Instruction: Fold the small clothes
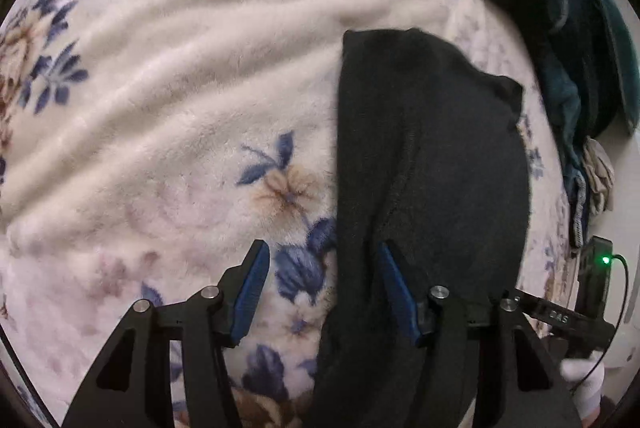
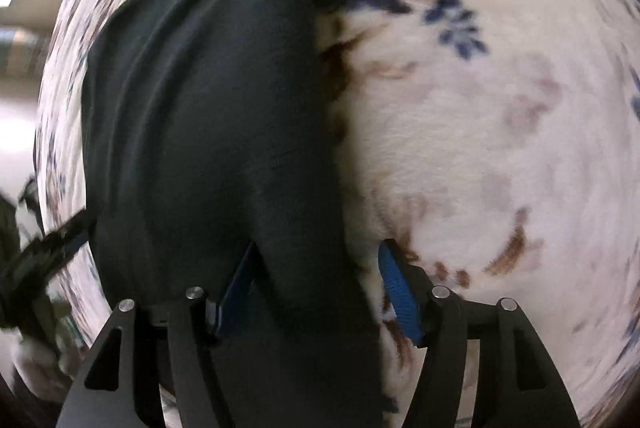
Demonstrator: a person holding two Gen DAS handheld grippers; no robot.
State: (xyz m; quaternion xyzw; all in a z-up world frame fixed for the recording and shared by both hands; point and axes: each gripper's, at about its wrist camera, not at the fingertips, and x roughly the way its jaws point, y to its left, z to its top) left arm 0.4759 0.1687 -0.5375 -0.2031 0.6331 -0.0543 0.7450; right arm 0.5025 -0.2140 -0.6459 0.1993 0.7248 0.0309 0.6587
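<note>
Fleece, cream with blue and tan flowers, covers the bed (image 1: 160, 88) everywhere. On it lies the black garment (image 1: 432, 156), a long soft knit strip with a stitched seam. At its left edge the left tool (image 1: 324, 260) stands spread, pinching nothing. At its right edge the right tool (image 2: 316, 260) is spread too, cloth lying loosely between the pads (image 2: 396, 292). It looks light and limp; corners or hem seem the best hold. Teal clothes (image 1: 568, 28) are heaped beyond.
</note>
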